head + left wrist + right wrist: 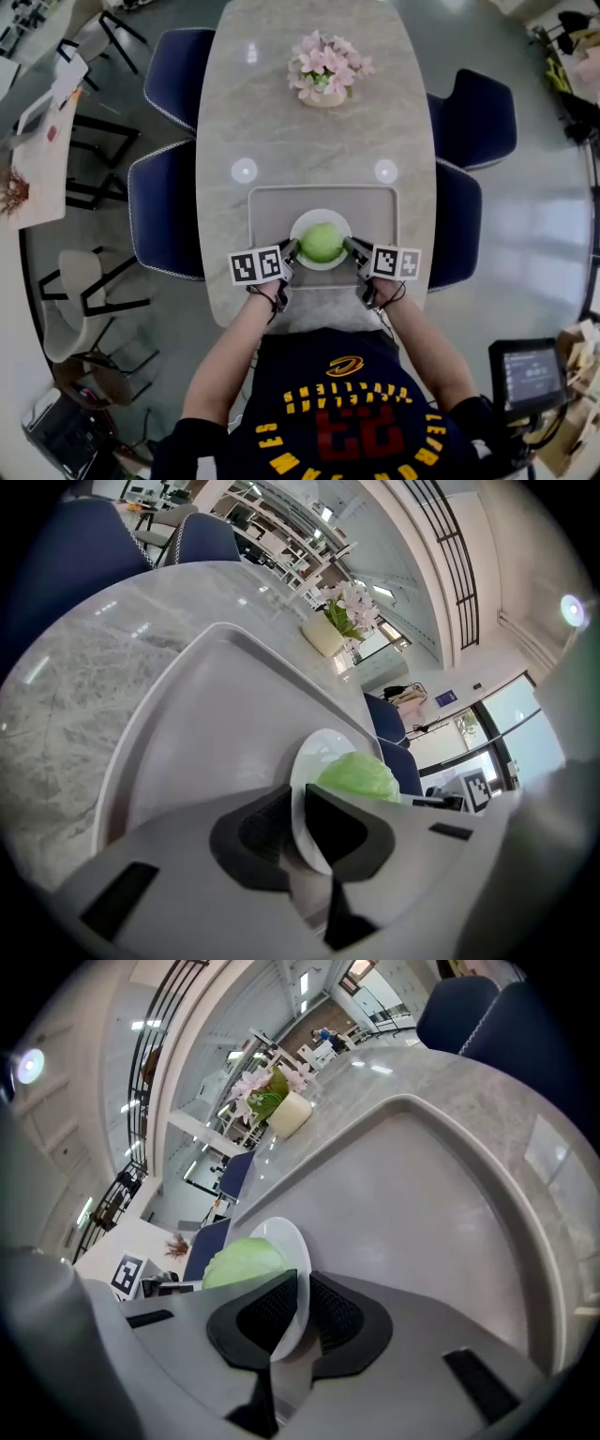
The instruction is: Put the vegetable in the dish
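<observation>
A round green vegetable (322, 243), like a small cabbage, lies in a white dish (322, 264) on the grey tray (272, 202) near the table's front edge. My left gripper (290, 251) is shut on the dish's left rim and my right gripper (353, 247) is shut on its right rim. In the left gripper view the jaws (298, 794) pinch the thin white rim of the dish (319, 757), with the vegetable (356, 775) just beyond. The right gripper view mirrors this: the gripper (304, 1277) clamps the dish (281, 1237) beside the vegetable (246, 1262).
A pot of pink flowers (325, 73) stands at the far middle of the marble table (319, 141). Dark blue chairs (164, 206) line both long sides. The tray's raised rim (225, 635) surrounds the dish.
</observation>
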Available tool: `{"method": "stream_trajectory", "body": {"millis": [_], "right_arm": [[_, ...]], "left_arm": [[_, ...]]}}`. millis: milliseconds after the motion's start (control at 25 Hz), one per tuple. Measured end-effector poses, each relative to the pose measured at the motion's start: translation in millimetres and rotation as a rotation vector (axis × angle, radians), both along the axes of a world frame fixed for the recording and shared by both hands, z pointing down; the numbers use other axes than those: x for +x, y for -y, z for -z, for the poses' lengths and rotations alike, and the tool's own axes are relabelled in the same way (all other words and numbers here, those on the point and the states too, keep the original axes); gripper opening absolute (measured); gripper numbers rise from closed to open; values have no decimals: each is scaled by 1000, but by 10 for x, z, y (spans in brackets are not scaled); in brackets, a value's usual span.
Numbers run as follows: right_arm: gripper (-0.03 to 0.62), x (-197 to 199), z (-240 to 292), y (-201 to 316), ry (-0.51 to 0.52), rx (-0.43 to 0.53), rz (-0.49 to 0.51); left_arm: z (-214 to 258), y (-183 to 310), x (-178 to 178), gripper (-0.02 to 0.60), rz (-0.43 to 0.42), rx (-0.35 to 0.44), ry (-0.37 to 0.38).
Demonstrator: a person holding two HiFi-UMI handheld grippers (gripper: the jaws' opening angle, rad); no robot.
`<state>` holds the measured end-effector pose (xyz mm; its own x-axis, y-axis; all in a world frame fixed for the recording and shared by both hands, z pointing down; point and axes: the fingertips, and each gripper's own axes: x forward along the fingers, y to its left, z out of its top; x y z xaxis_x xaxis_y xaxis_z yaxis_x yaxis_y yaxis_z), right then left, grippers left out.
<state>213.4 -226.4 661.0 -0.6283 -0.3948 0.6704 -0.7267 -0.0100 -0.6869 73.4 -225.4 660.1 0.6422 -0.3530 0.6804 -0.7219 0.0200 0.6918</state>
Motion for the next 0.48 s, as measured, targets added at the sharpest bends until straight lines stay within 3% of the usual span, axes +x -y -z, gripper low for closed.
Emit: {"method": "stream_trajectory", "body": {"millis": [480], "right_arm": [[29, 37, -47, 32, -40, 26, 0]], "left_arm": [[-48, 37, 12, 40, -31, 4, 103]]}}
